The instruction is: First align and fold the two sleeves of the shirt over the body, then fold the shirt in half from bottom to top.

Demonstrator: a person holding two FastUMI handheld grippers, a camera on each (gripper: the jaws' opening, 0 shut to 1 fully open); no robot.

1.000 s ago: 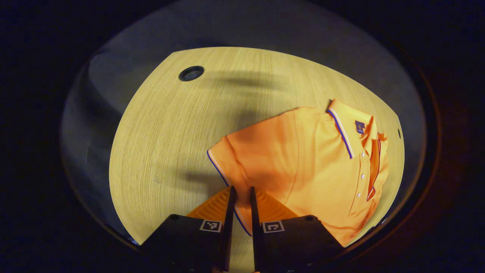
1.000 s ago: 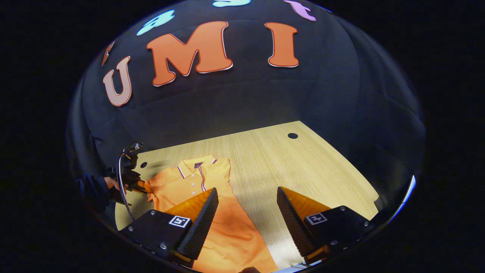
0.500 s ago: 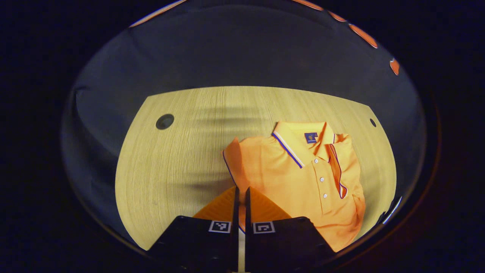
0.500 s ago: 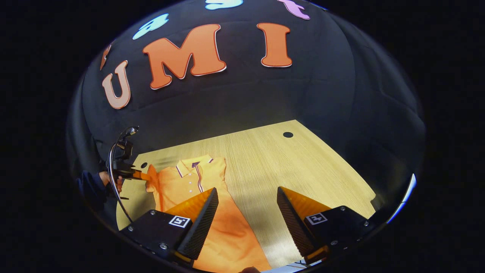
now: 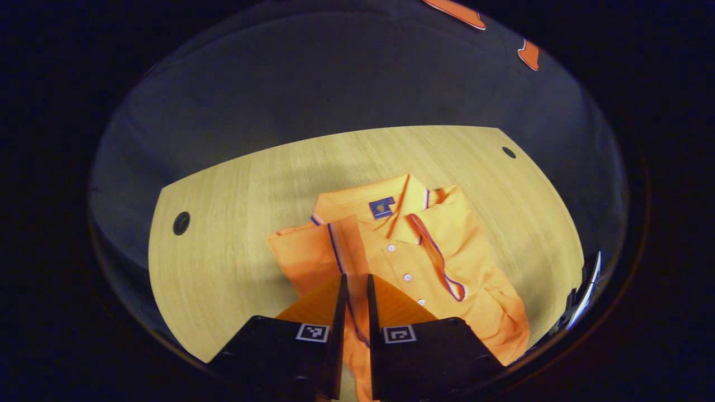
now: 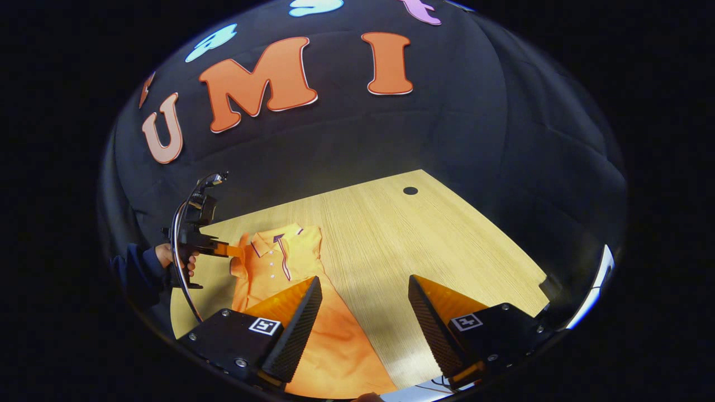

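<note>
Your left gripper (image 5: 354, 290) is clamped on the polo shirt's (image 5: 424, 251) sleeve (image 5: 349, 245); your right gripper (image 6: 363, 304), fingers apart, hovers above its hem.

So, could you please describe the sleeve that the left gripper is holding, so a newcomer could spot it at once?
On the wooden table lies an orange polo shirt. At its collar end, the left gripper pinches one short sleeve, lifted and turned inward towards the buttons. Unlike the other sleeve, already flat on the body, this one hangs from the fingers.
</note>
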